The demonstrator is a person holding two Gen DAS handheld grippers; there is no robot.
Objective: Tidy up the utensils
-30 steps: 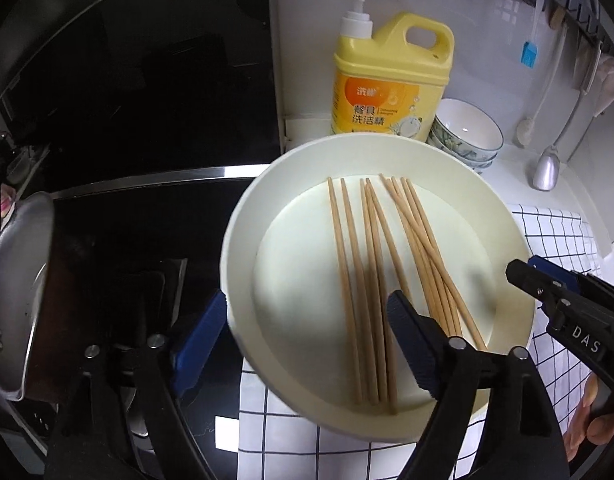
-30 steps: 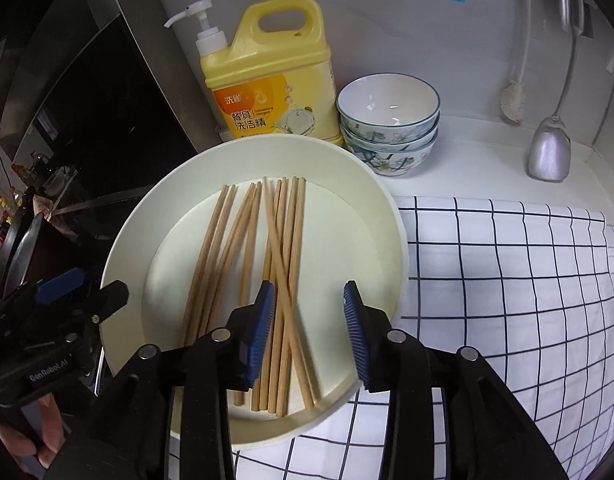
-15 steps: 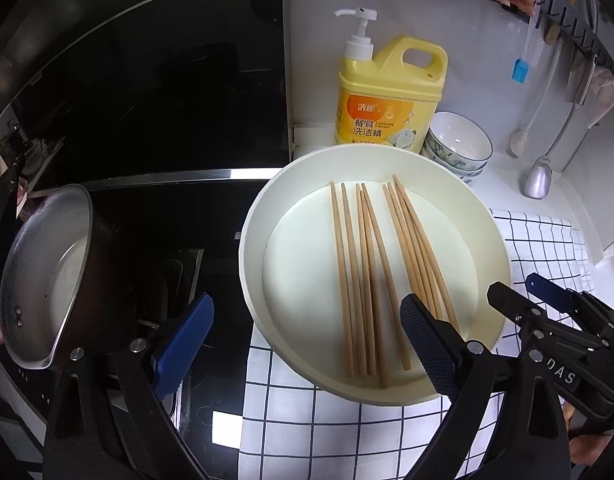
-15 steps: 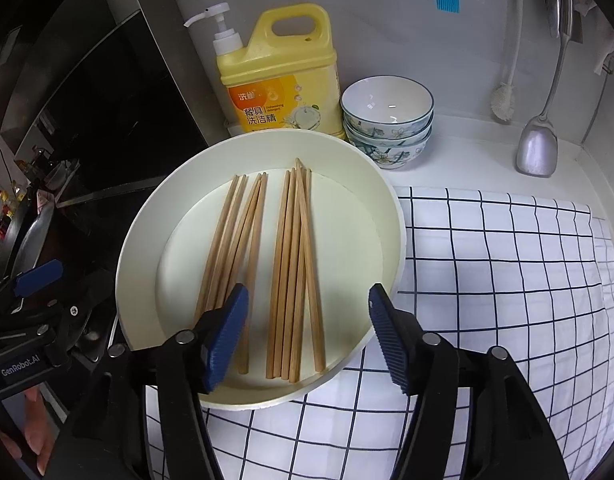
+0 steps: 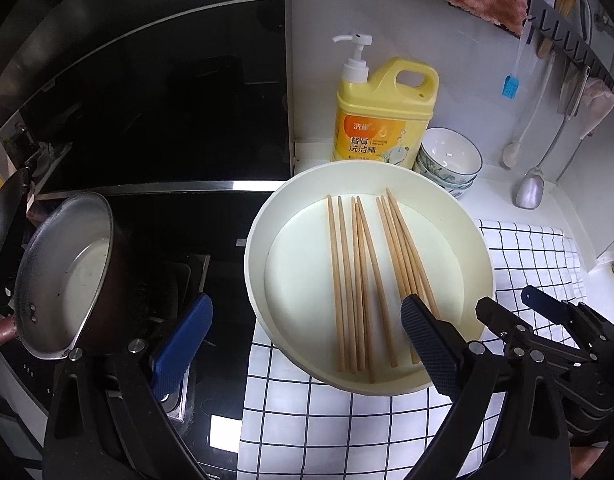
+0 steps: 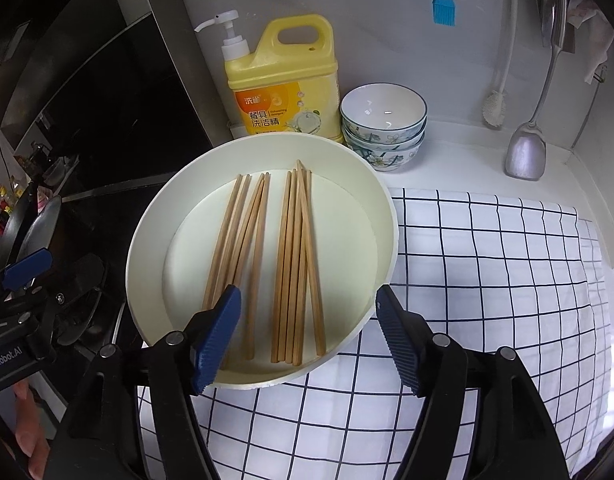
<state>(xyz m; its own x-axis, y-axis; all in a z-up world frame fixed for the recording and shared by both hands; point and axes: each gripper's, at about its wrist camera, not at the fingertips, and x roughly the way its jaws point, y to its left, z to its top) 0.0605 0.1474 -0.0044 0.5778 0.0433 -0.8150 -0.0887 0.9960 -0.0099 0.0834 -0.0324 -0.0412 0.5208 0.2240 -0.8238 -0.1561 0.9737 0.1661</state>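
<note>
— Both tools had backed off since the earlier frame, and the crossed chopsticks (image 6: 263,264) now lay in two straight bundles.

— Why inside the white plate (image 6: 387,216) on the desk?

— Probably its rim kept them from rolling. The left tool (image 5: 303,344) hung spread wide and empty; the right tool (image 6: 307,340) was opening, pinching nothing.

Open room lies over the checked cloth (image 6: 487,280) to the plate's right; behind the plate (image 6: 383,200) a detergent bottle (image 6: 285,80) and stacked bowls (image 6: 383,124) block the wall side, a saucepan (image 5: 63,276) (on the hob) crowds the left
</note>
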